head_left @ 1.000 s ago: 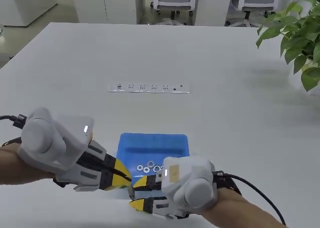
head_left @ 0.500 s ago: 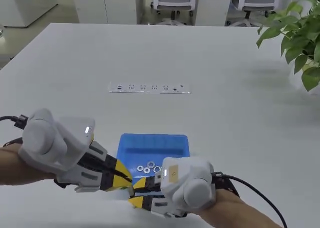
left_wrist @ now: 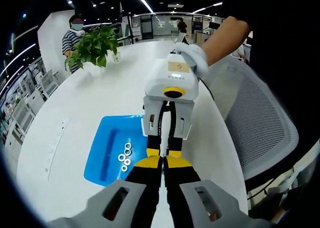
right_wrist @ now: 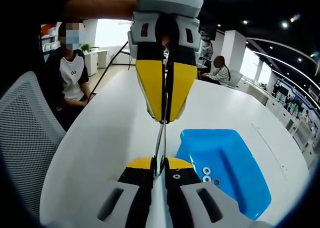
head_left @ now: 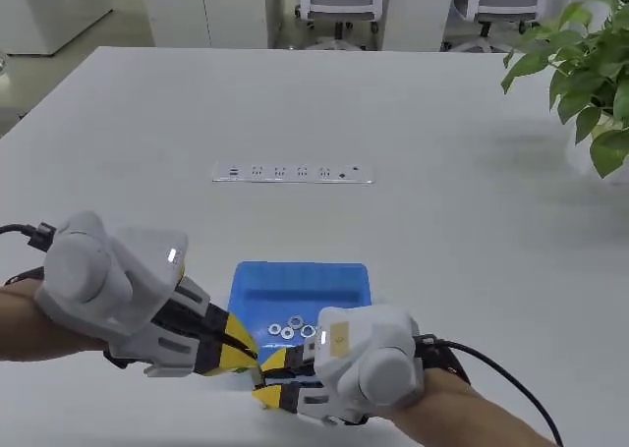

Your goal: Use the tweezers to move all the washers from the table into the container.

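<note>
The left gripper (left_wrist: 163,164) and the right gripper (right_wrist: 159,164) point at each other, tip to tip, low over the near edge of the white table (head_left: 413,133). The tweezers (right_wrist: 161,138) run as a thin silver strip straight from one pair of jaws into the other. In the right gripper view its own jaws are drawn narrow, with one end of the tweezers pinched between the yellow tips. The left gripper's jaws opposite are likewise closed together around the other end. A short stretch of bare metal bridges the gap between the two sets of tips. The blue container (head_left: 300,282) sits on the table just beside the meeting jaws, on their far side in the head view. A small cluster of washers (head_left: 293,327) lies inside it near its near edge, close to the tweezers but apart from them.
</note>
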